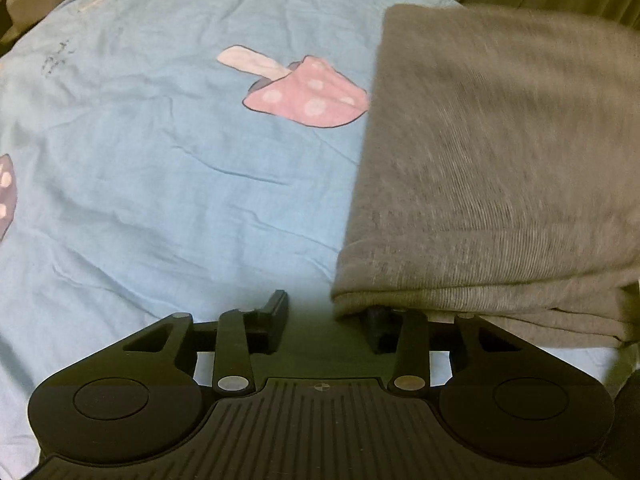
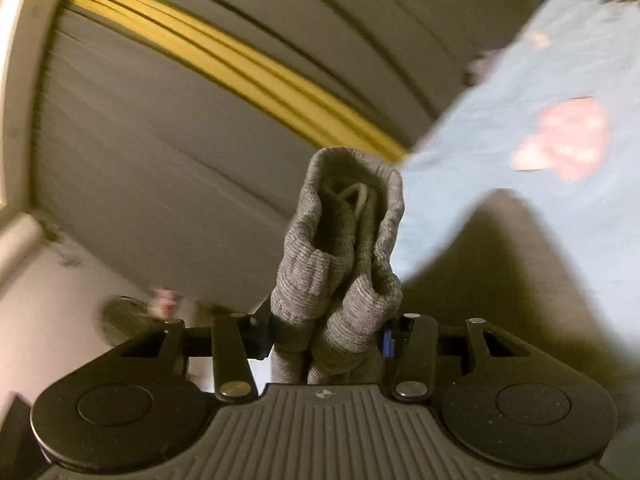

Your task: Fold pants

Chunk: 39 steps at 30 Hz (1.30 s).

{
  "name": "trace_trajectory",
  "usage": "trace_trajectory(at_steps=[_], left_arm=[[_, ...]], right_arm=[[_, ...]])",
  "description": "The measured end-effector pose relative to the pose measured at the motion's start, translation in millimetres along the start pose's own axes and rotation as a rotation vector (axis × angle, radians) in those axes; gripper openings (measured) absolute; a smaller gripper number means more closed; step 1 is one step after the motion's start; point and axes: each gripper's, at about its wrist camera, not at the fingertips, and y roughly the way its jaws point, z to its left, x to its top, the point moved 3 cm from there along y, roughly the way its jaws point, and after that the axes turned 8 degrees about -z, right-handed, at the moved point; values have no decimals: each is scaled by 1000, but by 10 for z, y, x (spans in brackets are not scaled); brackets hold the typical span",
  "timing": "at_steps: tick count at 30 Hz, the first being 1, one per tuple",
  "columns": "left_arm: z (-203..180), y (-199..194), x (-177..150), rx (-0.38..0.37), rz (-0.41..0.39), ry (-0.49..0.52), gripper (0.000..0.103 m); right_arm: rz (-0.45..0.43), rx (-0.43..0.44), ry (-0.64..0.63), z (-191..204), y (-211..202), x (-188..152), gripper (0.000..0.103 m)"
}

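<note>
Grey pants folded, long axis running away; left tool spread; right tool pinching bunched cloth.

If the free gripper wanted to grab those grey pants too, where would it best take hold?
Probably at the near folded edge of the grey pants, coming in low along the blue mushroom sheet. That edge shows stacked layers, thick enough to pinch, while the flat top gives nothing to bite. The left gripper is open, its right finger partly under that edge. The right gripper is shut on a bunched part.
</note>
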Motion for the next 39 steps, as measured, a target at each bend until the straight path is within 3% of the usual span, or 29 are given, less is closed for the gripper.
trace_trajectory(at_steps=[3, 4, 6, 8, 13, 16, 25, 33, 39], left_arm=[[-19, -4, -14, -3, 13, 9, 51], [-26, -16, -17, -11, 12, 12, 51], [-49, -33, -14, -8, 2, 18, 51], [-48, -67, -17, -7, -6, 16, 51], [-41, -182, -28, -28, -55, 5, 51], [-48, -243, -15, -42, -97, 5, 51], [-155, -280, -17, 6, -115, 72, 54], [-111, -265, -19, -11, -107, 44, 56], [-22, -399, -13, -56, -170, -7, 56]], right_arm=[[72, -292, -112, -562, 123, -182, 48], [129, -373, -84, -765, 196, -248, 48], [106, -325, 53, -935, 170, -239, 51], [112, -318, 63, -882, 187, -184, 56], [115, -304, 66, -927, 148, -179, 57], [121, -302, 58, -939, 130, -163, 57], [127, -329, -39, -809, 212, -228, 56], [129, -328, -45, -834, 222, -234, 56], [151, -337, -85, -789, 242, -220, 56]])
